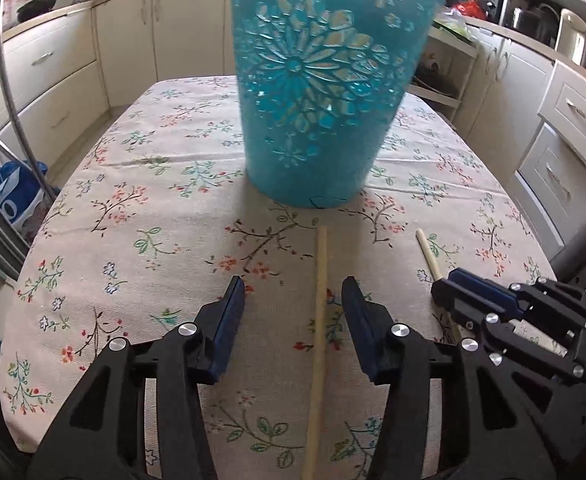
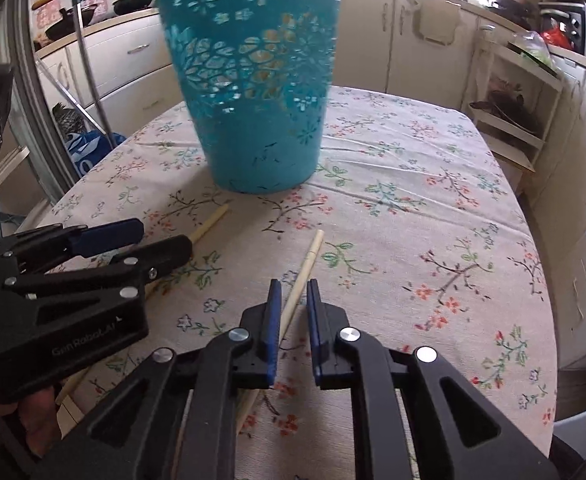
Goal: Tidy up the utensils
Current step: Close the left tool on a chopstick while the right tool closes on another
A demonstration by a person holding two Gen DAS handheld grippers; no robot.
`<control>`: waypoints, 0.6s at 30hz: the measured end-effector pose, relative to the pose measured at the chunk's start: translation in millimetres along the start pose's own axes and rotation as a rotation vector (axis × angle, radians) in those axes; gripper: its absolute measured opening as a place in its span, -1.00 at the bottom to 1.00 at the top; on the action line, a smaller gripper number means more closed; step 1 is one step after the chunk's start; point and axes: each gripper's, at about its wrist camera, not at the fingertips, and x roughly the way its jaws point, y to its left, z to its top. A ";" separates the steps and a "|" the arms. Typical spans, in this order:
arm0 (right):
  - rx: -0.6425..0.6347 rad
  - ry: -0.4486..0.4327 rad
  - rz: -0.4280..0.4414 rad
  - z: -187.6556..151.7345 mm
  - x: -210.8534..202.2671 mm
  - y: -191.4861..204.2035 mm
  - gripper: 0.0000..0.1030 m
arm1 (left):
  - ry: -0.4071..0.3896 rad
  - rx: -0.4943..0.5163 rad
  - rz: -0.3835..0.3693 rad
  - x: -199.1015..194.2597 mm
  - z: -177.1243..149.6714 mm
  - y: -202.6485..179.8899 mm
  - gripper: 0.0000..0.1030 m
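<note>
Straddling one chopstick (image 1: 320, 312) with the left tongs (image 1: 293, 292), half-closed and not yet pressing, just in front of the teal bin (image 1: 313, 92). Clamping, or nearly so, the other chopstick (image 2: 299, 284) in the right tongs (image 2: 293, 292); pad contact hard to confirm from the right wrist view. Nothing visibly dropped into the bin so far, though interior hidden; both sticks lying on the tabletop (image 1: 133, 208), both lifts and drops left. Plenty of bare cloth left and right of the bin; tongs close together in front of it, so risk of bumping.
</note>
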 end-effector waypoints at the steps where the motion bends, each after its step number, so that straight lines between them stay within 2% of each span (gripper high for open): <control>1: 0.012 0.002 -0.005 -0.6 -0.5 -3.3 -0.74 | -0.001 0.004 -0.006 0.0 -0.3 -1.5 -0.18; 3: 0.034 0.002 -0.010 -1.5 -1.0 -9.9 -0.74 | 0.001 0.004 -0.009 -0.8 -1.7 -2.8 -0.41; 4: 0.042 0.002 -0.009 -1.6 -1.1 -11.8 -0.74 | 0.003 0.002 -0.013 -1.4 -1.9 -3.6 -0.46; 7: 0.062 -0.002 0.002 -1.5 -1.3 -15.7 -0.74 | 0.015 -0.011 -0.034 -0.9 -0.3 -3.4 -0.46; 11: 0.075 -0.009 0.016 -3.3 -2.5 -17.9 -0.74 | 0.028 -0.013 -0.033 6.3 8.3 -4.9 -0.37; 14: 0.079 -0.011 0.021 -3.3 -2.5 -18.6 -0.74 | 0.026 0.008 -0.027 12.5 13.6 -8.0 -0.39; 16: 0.076 -0.010 0.023 -2.2 -1.9 -18.7 -0.74 | 0.025 0.021 -0.027 14.1 14.6 -9.3 -0.65; 18: 0.079 -0.007 0.033 -1.6 -1.9 -20.2 -0.74 | 0.018 0.015 -0.016 13.1 12.8 -7.5 -0.75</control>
